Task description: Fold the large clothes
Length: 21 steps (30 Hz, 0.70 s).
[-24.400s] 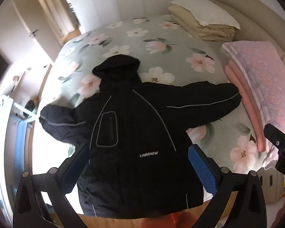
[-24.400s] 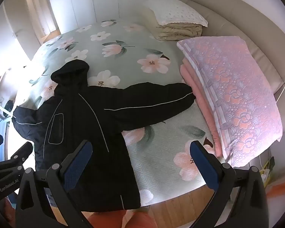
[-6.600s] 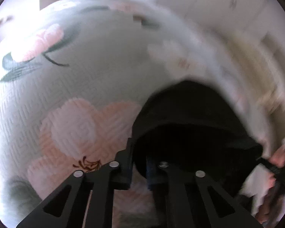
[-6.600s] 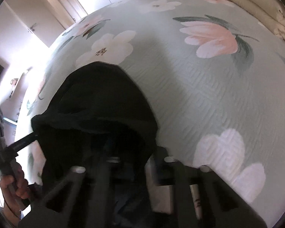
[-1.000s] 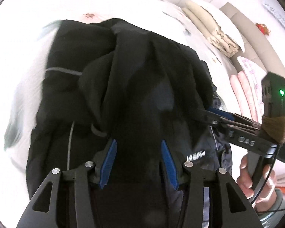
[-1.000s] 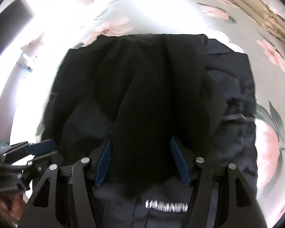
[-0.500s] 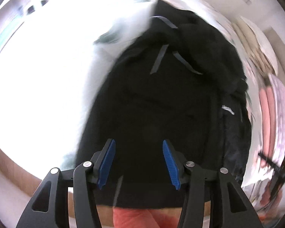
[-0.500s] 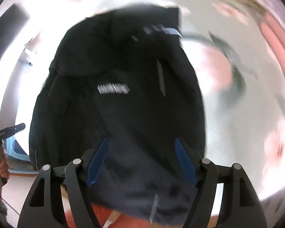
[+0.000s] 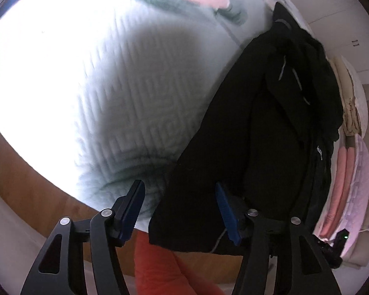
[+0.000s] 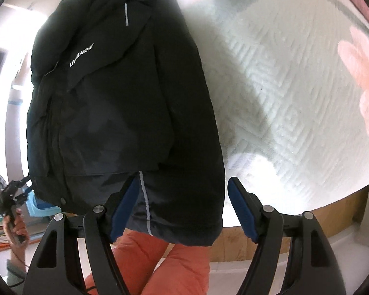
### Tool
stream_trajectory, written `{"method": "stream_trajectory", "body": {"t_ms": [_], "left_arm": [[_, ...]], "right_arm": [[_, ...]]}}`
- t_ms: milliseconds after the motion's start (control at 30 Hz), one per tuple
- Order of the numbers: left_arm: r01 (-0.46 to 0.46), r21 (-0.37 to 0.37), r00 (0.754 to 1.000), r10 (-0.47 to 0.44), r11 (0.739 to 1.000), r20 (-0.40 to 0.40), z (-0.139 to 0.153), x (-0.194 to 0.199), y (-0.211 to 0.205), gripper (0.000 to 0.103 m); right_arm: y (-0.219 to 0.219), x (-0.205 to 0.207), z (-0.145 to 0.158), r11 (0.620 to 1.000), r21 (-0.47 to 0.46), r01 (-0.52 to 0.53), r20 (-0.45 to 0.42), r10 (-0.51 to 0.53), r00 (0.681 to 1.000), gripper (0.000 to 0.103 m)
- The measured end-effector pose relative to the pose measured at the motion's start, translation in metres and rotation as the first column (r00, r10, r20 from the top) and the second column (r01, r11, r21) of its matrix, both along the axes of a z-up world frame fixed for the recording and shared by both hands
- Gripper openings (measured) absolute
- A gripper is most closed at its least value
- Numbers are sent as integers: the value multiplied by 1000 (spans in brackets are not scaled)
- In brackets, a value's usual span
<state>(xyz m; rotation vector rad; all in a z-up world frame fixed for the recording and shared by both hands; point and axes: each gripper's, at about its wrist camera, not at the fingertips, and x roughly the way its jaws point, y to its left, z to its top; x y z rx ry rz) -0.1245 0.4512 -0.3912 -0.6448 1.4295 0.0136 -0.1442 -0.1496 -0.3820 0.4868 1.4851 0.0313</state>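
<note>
The black hooded jacket (image 9: pixel 270 127) lies on the bed with sleeves and hood folded in over its body; its hem hangs over the near bed edge. It also shows in the right wrist view (image 10: pixel 125 98), with white lettering on the chest. My left gripper (image 9: pixel 179 209) is open, its blue pads on either side of the hem's left corner, not clamped. My right gripper (image 10: pixel 182 209) is open, its pads on either side of the hem's right corner. The left gripper (image 10: pixel 11 194) shows small at the far left, held in a hand.
The bed (image 10: pixel 295 86) has a pale green floral cover. Folded pink blankets (image 9: pixel 351 184) and a cream quilt (image 9: pixel 349 113) lie at the right. The person's orange trousers (image 10: pixel 160 265) are below the hem. A wooden bed frame (image 9: pixel 37 196) runs along the edge.
Both grippers have pulled back from the folded hood and dropped low to the jacket's hem at the bed edge, one at each corner. Both stay open.
</note>
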Motion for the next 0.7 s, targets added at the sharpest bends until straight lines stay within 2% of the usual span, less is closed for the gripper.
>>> {"method": "stream_trajectory", "body": {"t_ms": [67, 133, 167, 400, 567, 700], "left_arm": [[10, -87, 1000, -12, 996, -19, -15, -1, -2, 66], [31, -108, 999, -31, 994, 7, -14, -2, -7, 74], [44, -117, 999, -42, 992, 18, -13, -3, -10, 73], [80, -139, 997, -77, 987, 29, -11, -5, -32, 73], [101, -159, 994, -94, 982, 45, -5, -1, -50, 73], [108, -121, 994, -106, 987, 18, -17, 9, -61, 73]], "right_arm": [[-2, 0, -5, 1000, 14, -8, -7, 8, 1000, 77], [-2, -1, -11, 999, 44, -12, -17, 13, 1000, 77], [-1, -2, -15, 997, 71, -13, -22, 15, 1000, 77], [8, -10, -17, 987, 127, -97, -7, 98, 995, 78], [3, -6, -15, 979, 168, -115, 18, 113, 993, 67], [3, -4, -25, 982, 151, -112, 16, 111, 994, 66]]}}
